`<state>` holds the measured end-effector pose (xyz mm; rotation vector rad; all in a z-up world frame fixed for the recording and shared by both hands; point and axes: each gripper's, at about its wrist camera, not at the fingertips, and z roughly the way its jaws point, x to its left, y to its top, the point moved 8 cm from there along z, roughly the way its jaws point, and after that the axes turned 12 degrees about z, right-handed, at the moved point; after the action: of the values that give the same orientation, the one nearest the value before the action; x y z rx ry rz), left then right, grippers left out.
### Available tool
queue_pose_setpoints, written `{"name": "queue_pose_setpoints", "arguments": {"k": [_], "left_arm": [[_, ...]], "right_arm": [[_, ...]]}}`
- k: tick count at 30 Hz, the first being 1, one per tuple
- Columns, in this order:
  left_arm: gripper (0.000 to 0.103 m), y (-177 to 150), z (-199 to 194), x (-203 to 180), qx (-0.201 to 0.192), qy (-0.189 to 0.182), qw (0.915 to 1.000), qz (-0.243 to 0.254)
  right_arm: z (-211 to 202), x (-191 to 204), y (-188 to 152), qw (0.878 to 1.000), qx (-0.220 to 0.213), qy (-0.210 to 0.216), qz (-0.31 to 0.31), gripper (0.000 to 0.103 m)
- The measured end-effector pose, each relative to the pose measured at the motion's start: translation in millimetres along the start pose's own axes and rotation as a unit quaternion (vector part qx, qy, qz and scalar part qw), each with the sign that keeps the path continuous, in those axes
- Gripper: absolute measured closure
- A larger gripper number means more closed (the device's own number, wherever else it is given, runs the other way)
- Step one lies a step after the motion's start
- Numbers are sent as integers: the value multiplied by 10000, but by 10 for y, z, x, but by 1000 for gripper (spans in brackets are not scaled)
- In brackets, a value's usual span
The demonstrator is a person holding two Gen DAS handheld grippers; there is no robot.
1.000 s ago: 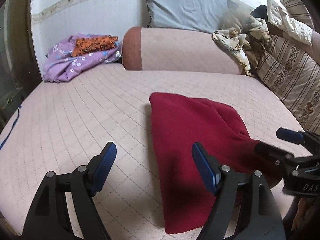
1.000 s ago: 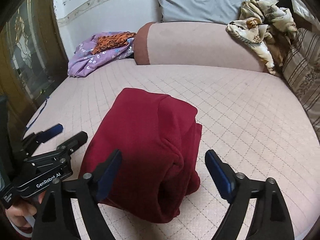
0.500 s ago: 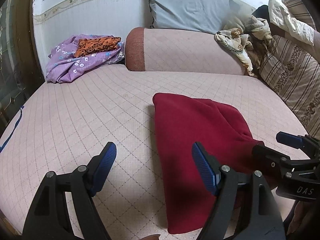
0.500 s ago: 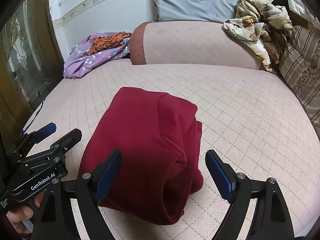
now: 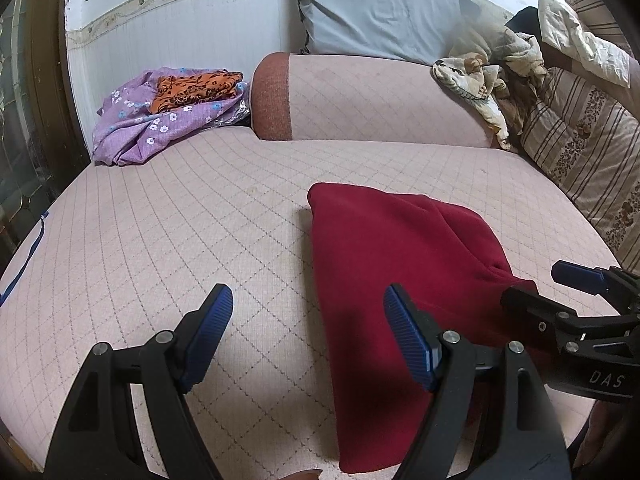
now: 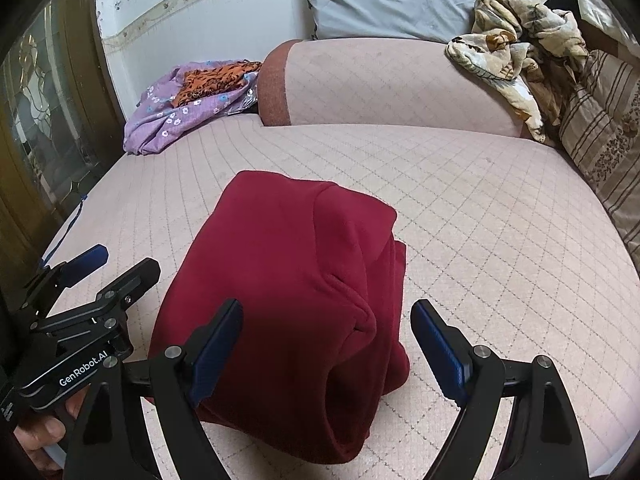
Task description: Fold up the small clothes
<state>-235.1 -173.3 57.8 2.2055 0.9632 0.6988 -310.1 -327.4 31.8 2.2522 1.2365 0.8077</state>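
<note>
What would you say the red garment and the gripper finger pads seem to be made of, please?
The red garment looks like thick fleece or sweatshirt knit: matte, slightly fuzzy, with soft rounded folds. The finger pads on the right gripper look like blue ribbed rubber or soft plastic, fine ridges showing; which one is unclear.

Dark red garment (image 6: 288,280) – folded into thick bundle, lying flat on quilted pink mattress (image 6: 480,216) – untouched.
</note>
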Motion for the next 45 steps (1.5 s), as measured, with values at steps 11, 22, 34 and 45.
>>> {"name": "queue_pose_setpoints", "arguments": {"k": [11,22,34,45], "left_arm": [[25,0,23,2,10,-13,10000,10],[25,-6,58,12,60,-33,10000,12],[25,-28,104,4,113,-65,9999,-16],[25,-37,122,-7,162,-76,9998,-24]], "right_arm": [[51,-16,6,10000,58,-8,20,16],[124,-27,-15,9998,174,41,17,16],[173,-12,-11,9997,234,65,29,16],[223,5,-23,9995,300,77,46,16]]}}
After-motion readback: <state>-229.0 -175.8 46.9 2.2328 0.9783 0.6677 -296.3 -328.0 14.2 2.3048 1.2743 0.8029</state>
